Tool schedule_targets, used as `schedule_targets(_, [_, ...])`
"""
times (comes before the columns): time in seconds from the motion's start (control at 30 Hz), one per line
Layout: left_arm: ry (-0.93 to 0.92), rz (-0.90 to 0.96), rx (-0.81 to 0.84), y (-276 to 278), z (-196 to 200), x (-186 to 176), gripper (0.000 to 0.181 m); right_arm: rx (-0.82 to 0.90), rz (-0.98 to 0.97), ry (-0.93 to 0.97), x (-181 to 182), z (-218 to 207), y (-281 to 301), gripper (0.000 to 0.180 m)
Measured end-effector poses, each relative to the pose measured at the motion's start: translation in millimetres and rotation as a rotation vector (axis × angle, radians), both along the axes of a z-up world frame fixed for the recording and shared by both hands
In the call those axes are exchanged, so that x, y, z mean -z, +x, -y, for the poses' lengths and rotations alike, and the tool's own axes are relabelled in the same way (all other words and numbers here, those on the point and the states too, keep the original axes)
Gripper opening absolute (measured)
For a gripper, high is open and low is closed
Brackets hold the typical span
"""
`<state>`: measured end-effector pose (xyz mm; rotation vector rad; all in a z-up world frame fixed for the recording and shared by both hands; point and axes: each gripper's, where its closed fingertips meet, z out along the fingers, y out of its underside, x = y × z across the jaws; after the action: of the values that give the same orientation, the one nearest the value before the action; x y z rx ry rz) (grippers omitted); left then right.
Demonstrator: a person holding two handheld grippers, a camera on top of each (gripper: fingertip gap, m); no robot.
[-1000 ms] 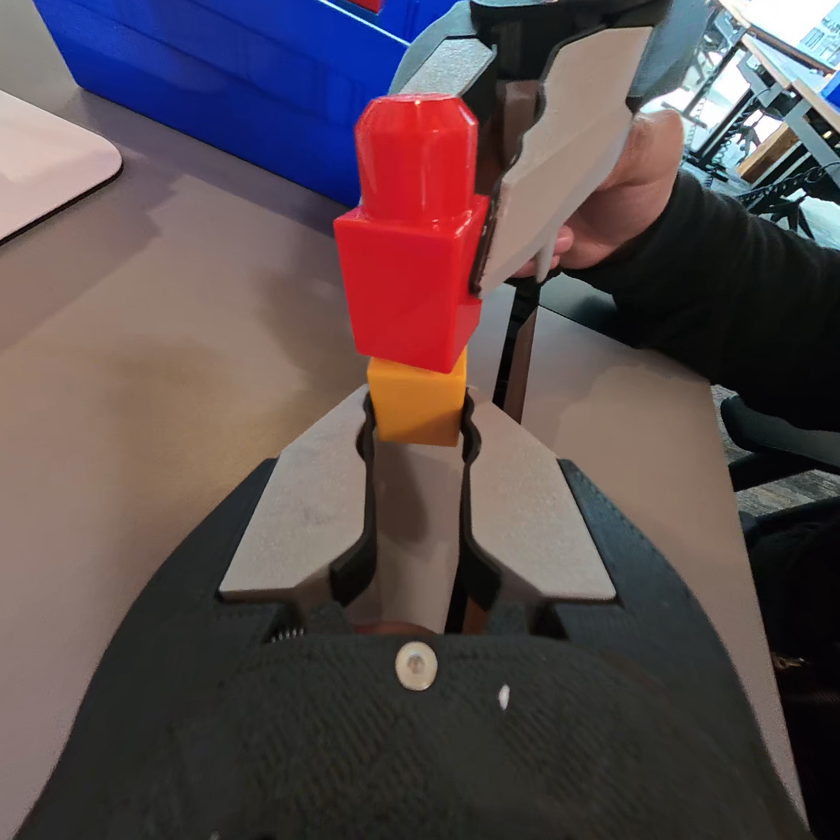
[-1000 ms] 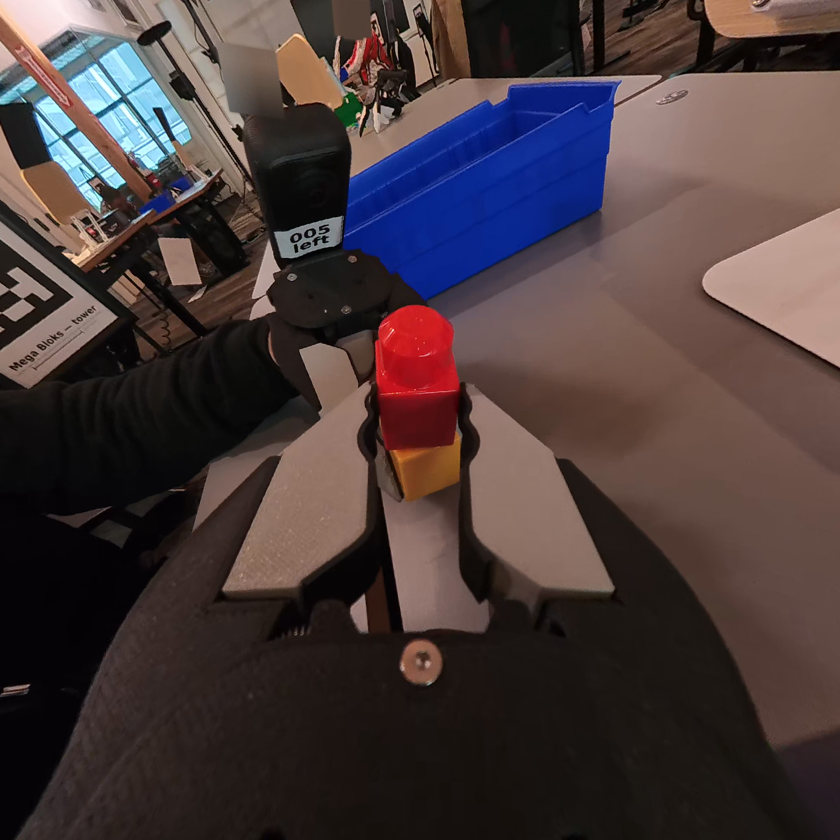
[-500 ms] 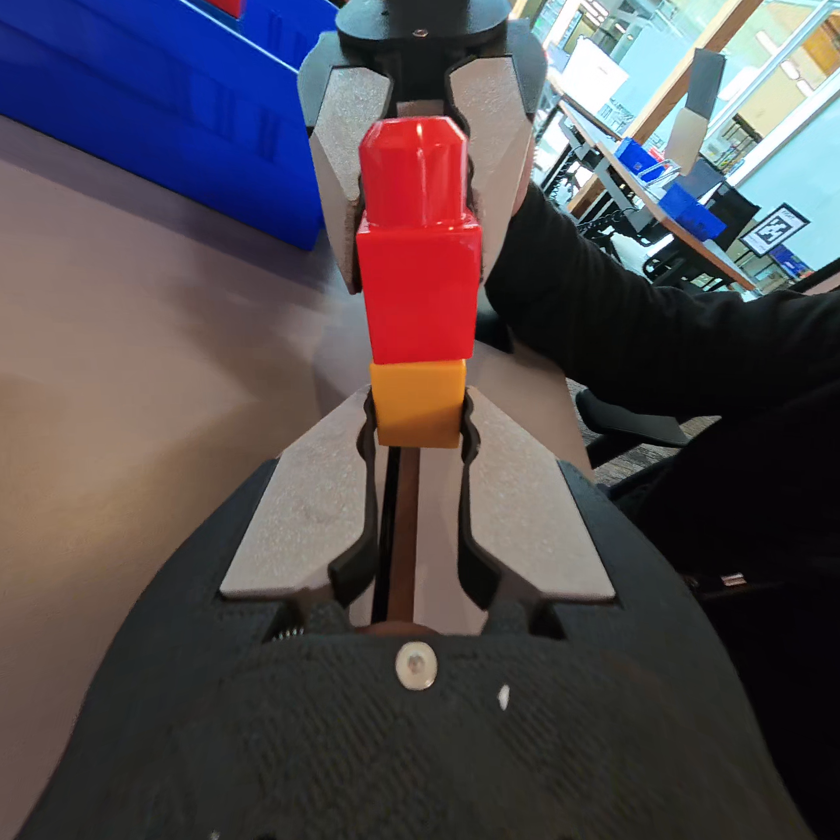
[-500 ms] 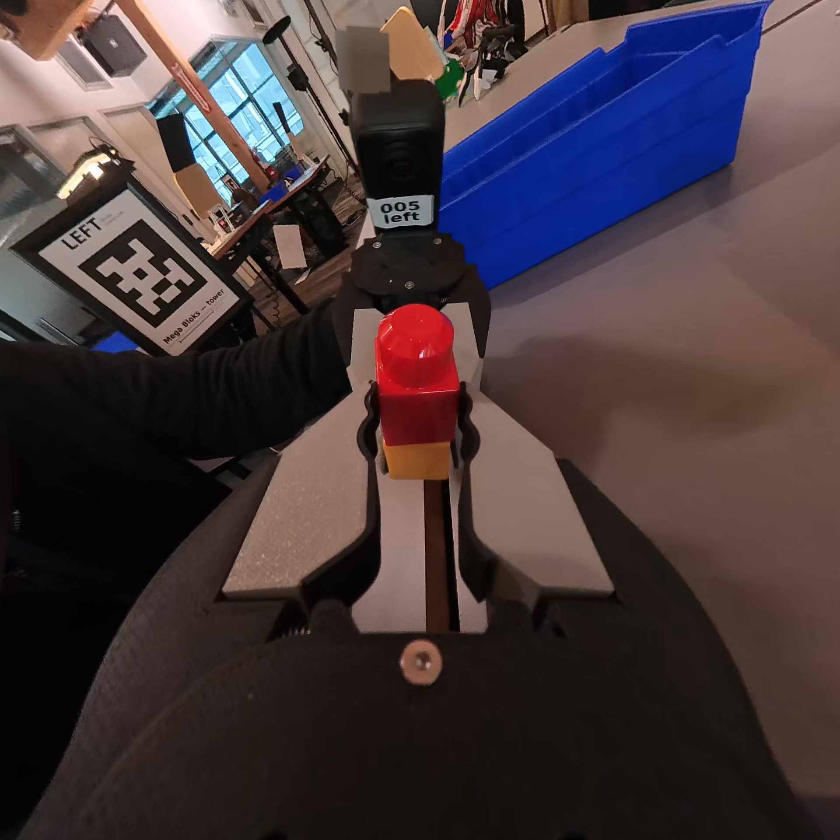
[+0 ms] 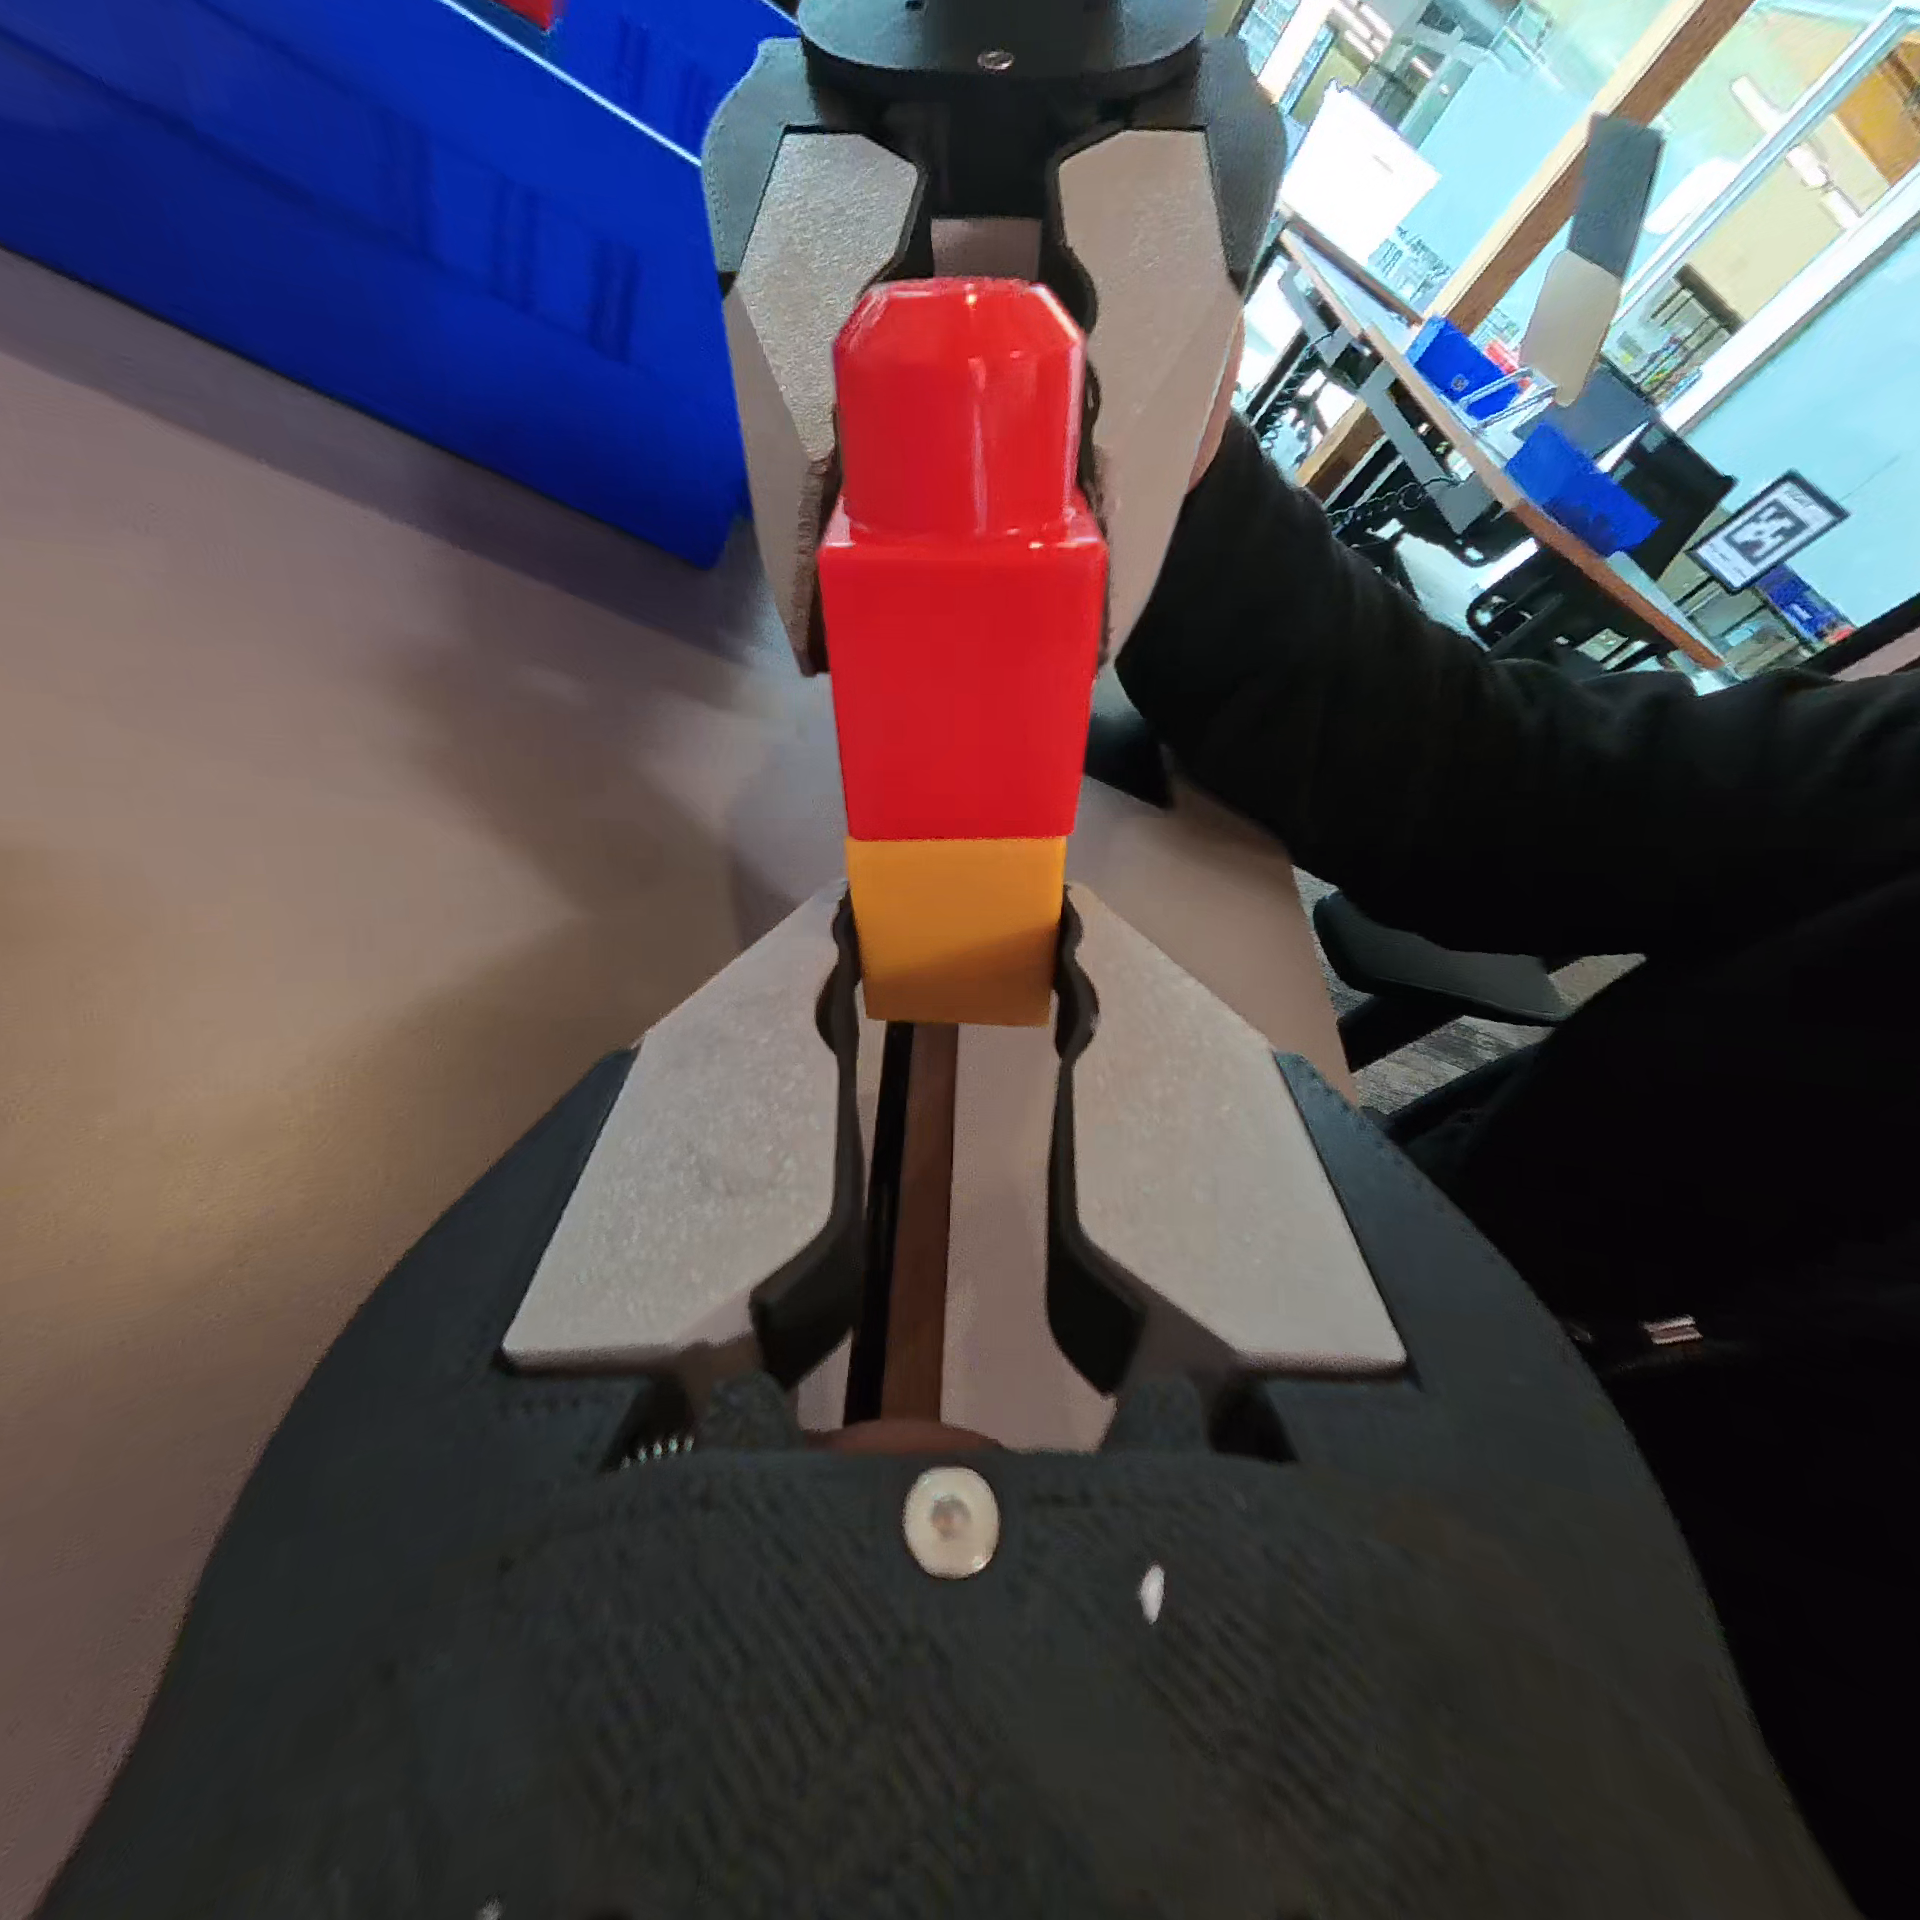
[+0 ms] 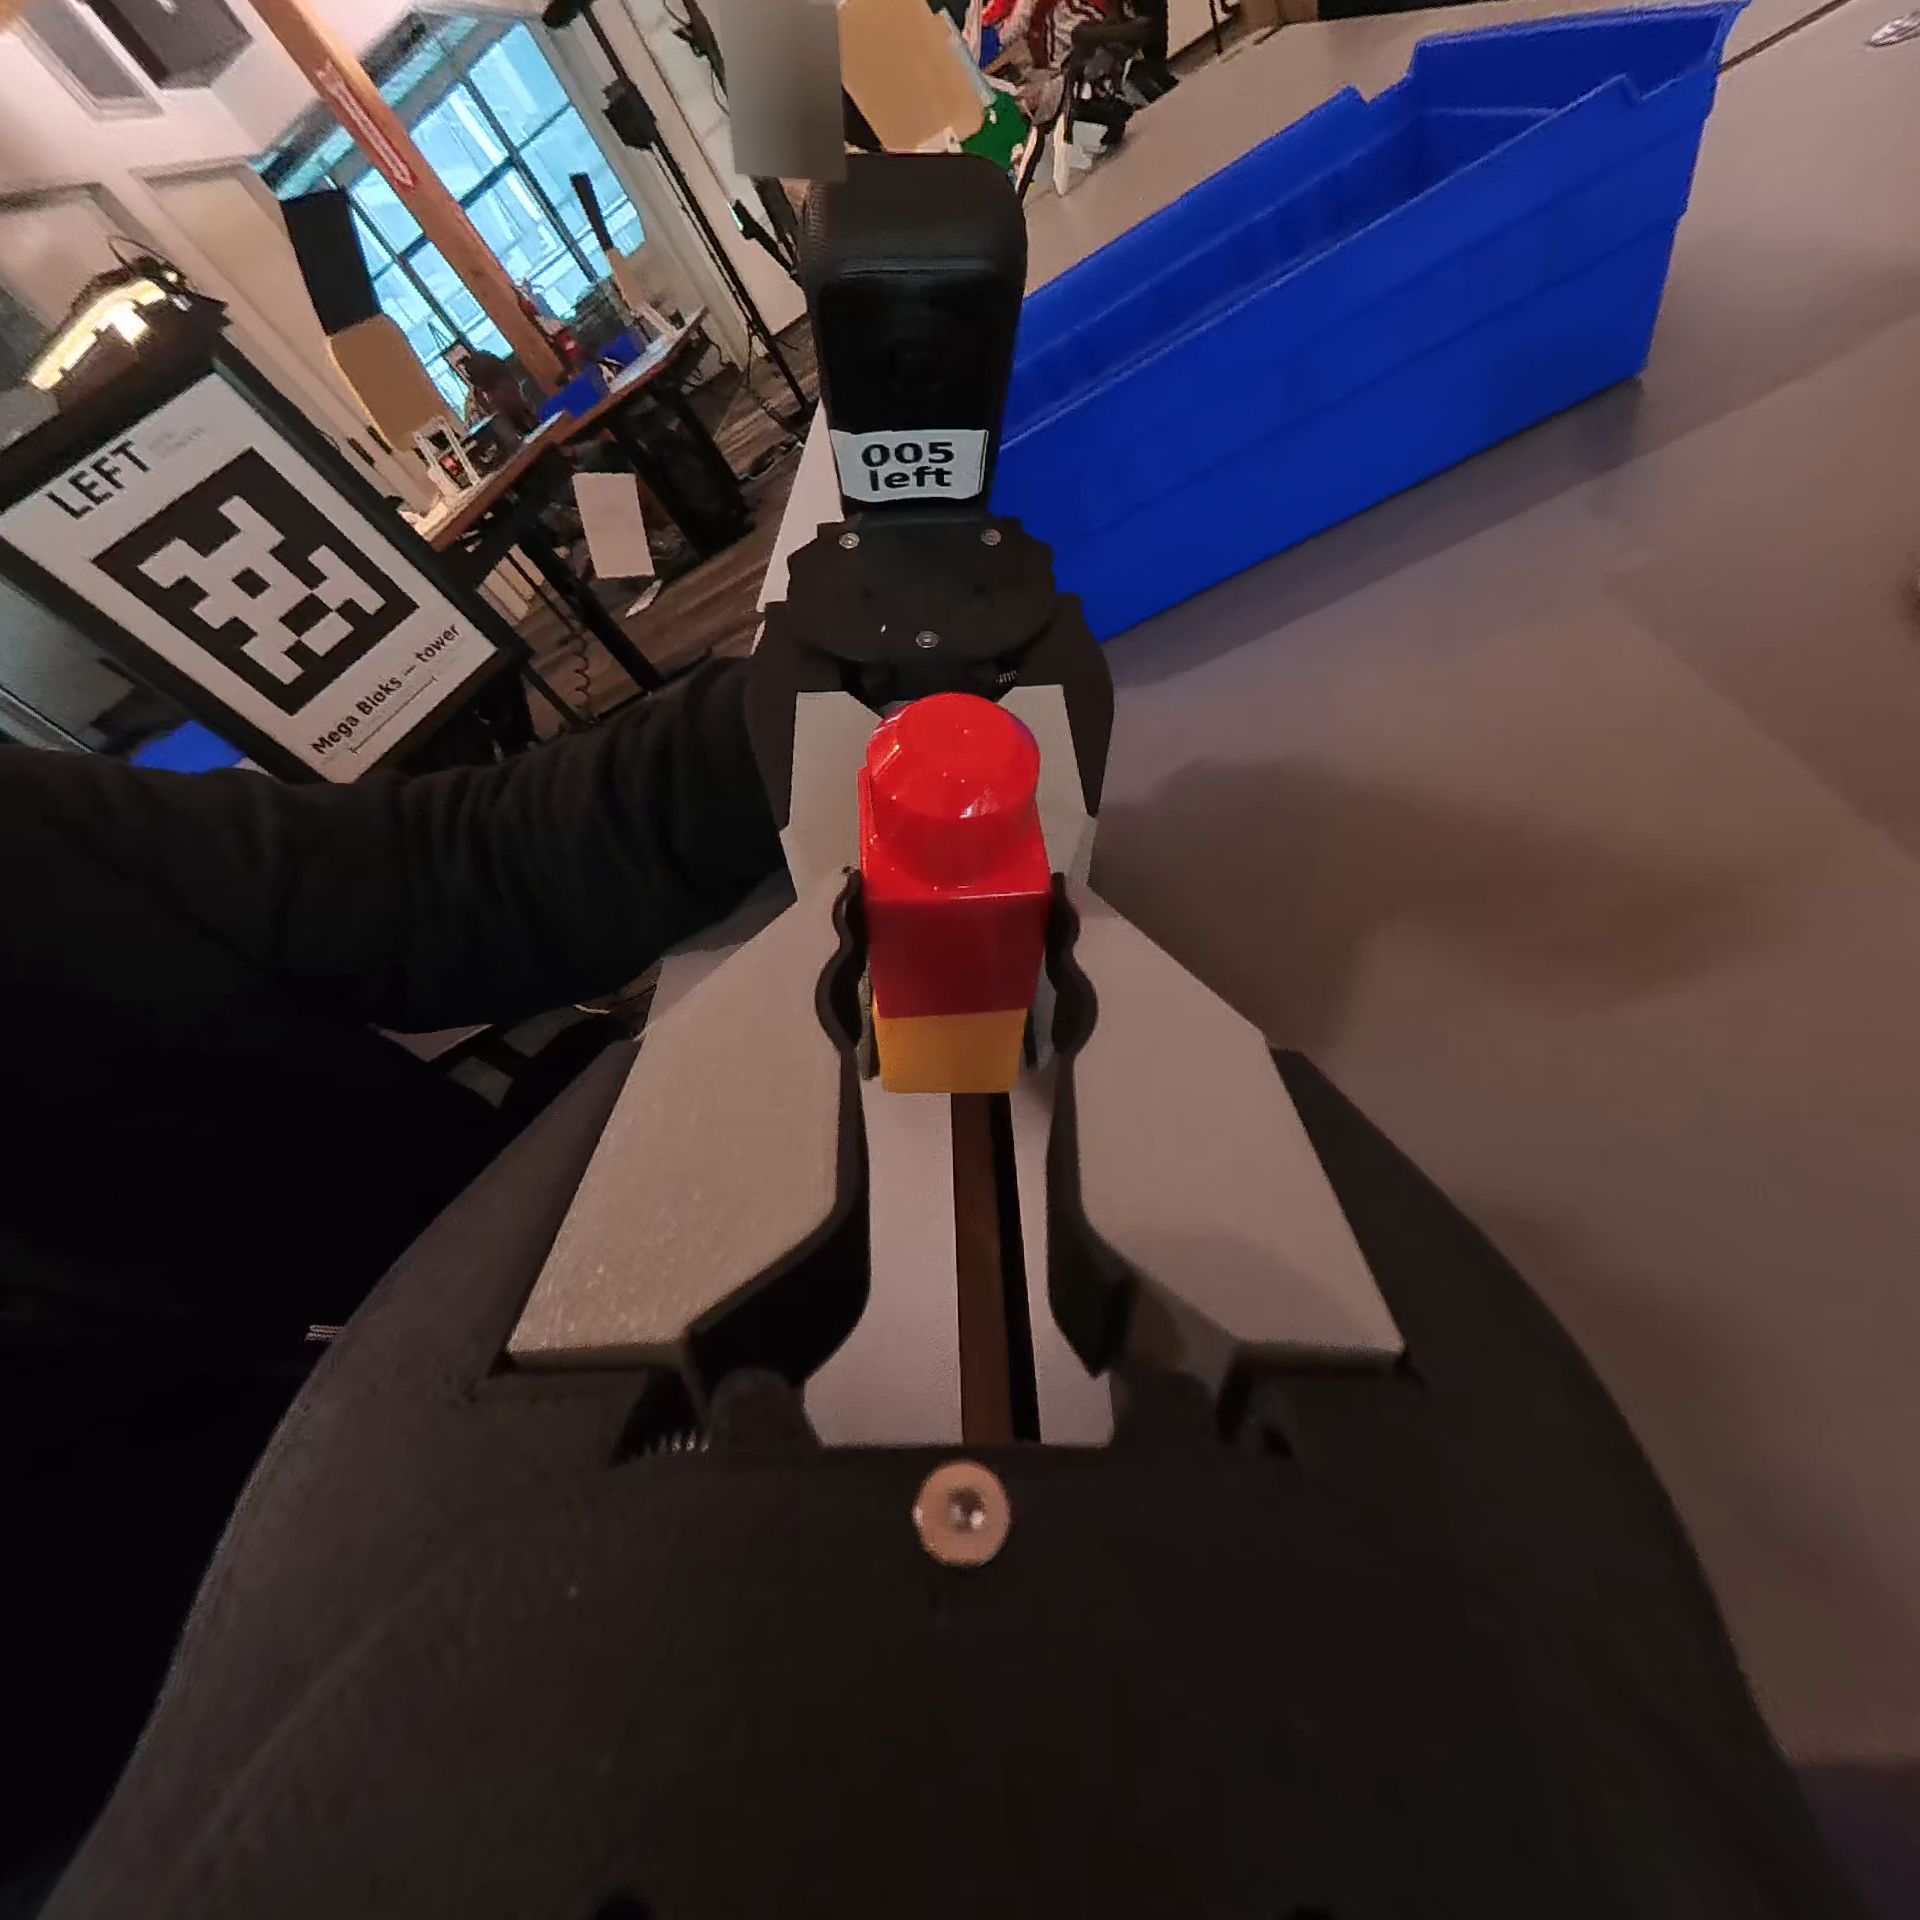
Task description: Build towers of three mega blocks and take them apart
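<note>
My left gripper (image 5: 958, 961) pinches the yellow block (image 5: 956, 925); my right gripper (image 6: 954, 961) pinches the red block (image 6: 951, 935) seated on it, both held above the grey table (image 6: 1558, 831). Light, rigid, glossy plastic, likely slippery: I'd grip flat sides.

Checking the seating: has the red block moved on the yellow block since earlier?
Yes. Against the yellow block, the red block turned from tilted to square and flush.

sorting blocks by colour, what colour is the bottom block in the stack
Yellow-orange block, clearest in the left wrist view.
</note>
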<state>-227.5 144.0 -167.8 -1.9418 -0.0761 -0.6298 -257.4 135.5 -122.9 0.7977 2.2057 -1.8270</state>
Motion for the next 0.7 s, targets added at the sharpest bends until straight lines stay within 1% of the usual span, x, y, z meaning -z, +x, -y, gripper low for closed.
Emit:
schedule_targets(0.13, [-0.019,-0.013,0.003,1.1,-0.9,4.9,0.034,-0.003,0.001,0.011,2.8,1.1,0.1,0.032])
schedule_targets(0.2, [-0.014,-0.008,-0.014,-2.7,-1.0,3.9,0.034,0.019,0.01,0.0,2.2,0.8,-3.8,0.032])
schedule_targets(0.33, [-0.045,-0.04,-0.061,-11.2,-2.3,10.7,0.034,0.06,0.003,0.048,8.8,-1.3,-9.4,0.032])
schedule_targets(0.47, [-0.046,-0.034,-0.055,-10.0,-2.6,11.8,0.034,0.056,0.007,0.045,9.2,-0.8,-9.3,0.032])
schedule_targets(0.53, [-0.033,-0.025,-0.057,-10.4,-3.0,10.4,0.034,0.06,0.015,0.005,6.5,-0.5,-11.1,0.032])
schedule_targets(0.63, [0.038,0.012,-0.047,-9.7,-1.7,-3.5,0.034,0.02,0.058,-0.123,-5.8,1.0,-8.1,0.033])
schedule_targets(0.67, [0.051,0.007,-0.055,-11.2,-1.2,-6.4,0.034,0.016,0.069,-0.151,-8.0,1.3,-8.4,0.035])
schedule_targets(0.7, [0.052,0.002,-0.053,-10.8,-0.4,-7.1,0.035,0.019,0.071,-0.161,-8.2,2.0,-9.4,0.042])
